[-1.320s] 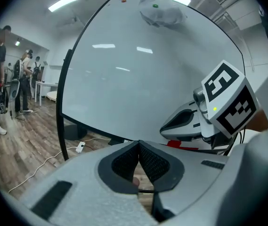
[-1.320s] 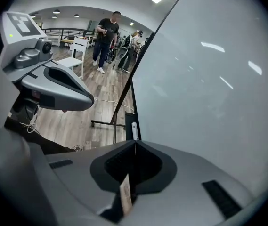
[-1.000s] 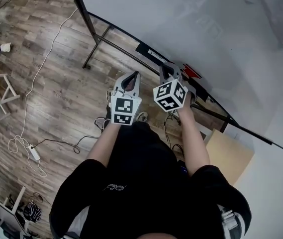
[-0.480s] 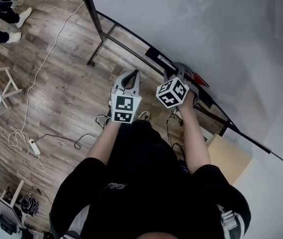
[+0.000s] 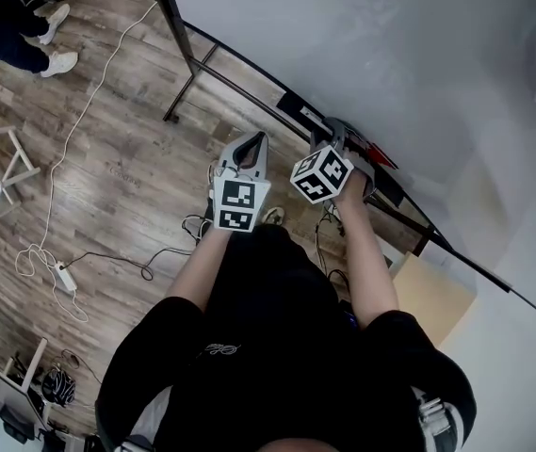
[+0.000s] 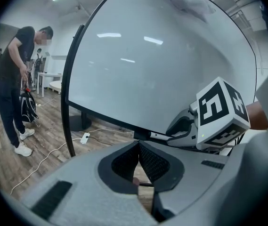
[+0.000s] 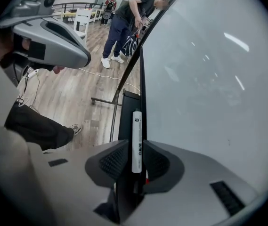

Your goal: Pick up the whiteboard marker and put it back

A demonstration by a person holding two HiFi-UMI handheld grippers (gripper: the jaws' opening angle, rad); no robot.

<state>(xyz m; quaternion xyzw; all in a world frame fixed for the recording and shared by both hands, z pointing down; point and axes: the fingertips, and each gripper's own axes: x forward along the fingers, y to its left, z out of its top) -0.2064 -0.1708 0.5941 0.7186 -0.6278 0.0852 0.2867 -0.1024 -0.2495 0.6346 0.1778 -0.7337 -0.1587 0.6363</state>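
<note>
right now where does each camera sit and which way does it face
Head view: on the person's head, facing steeply down at the floor; shows both forearms, left gripper, right gripper.
Left gripper view: on the left gripper, facing the whiteboard along shut jaws.
Right gripper view: on the right gripper, facing down the board's tray; its jaws, just opened then narrowing slightly, flank the marker untouched; trouser leg shows.
Shared: each gripper view sees the other gripper.

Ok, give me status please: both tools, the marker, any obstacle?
Left tool shut, empty. Right tool open, jaws just been closing, whiteboard marker between them, pads off it. Marker lies on tray. Nothing in the way.
</note>
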